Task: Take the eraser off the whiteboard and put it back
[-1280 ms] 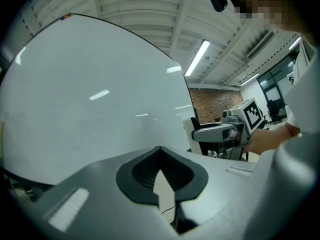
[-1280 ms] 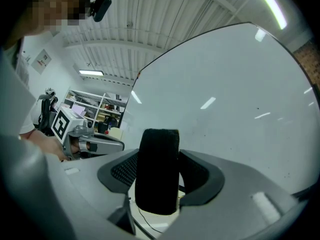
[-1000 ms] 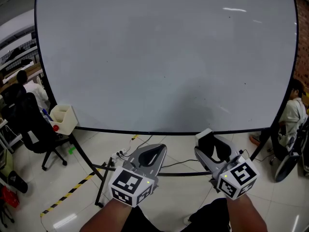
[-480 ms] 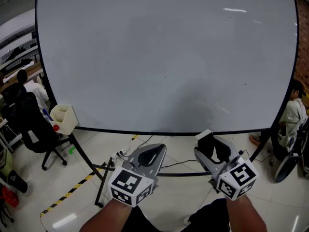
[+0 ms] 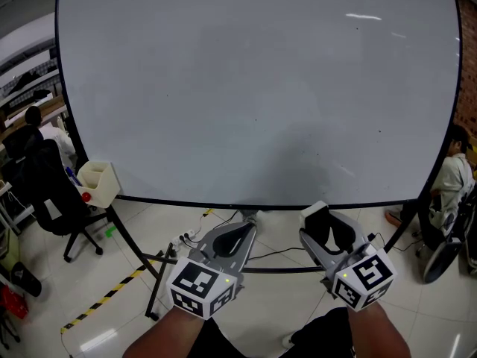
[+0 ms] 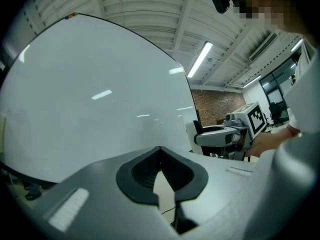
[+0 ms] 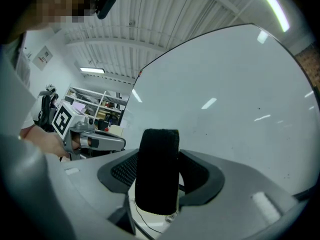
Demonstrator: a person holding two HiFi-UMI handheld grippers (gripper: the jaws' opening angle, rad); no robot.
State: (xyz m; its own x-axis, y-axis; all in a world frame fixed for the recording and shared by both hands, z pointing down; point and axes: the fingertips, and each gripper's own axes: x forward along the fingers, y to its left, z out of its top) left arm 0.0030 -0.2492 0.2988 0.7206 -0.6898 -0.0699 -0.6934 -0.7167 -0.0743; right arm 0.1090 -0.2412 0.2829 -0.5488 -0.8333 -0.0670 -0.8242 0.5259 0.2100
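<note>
A large blank whiteboard [image 5: 253,88] on a black stand fills the head view, with no eraser on its face. The eraser [image 5: 319,216], black felt with a white back, stands upright between the jaws of my right gripper [image 5: 328,226], just below the board's lower edge. In the right gripper view the eraser's black felt [image 7: 157,171] fills the gap of the right gripper [image 7: 159,154], and the pads press on both its sides. My left gripper [image 5: 232,239] hangs level beside it, jaws shut and empty; the left gripper [image 6: 160,154] faces the whiteboard [image 6: 90,99].
A cream box [image 5: 98,183] with markers hangs at the board's lower left corner. People sit at the left [image 5: 30,125] and right [image 5: 451,174] edges, near an office chair [image 5: 52,200]. Cables [image 5: 194,233] and yellow-black tape [image 5: 104,297] lie on the floor by the stand legs.
</note>
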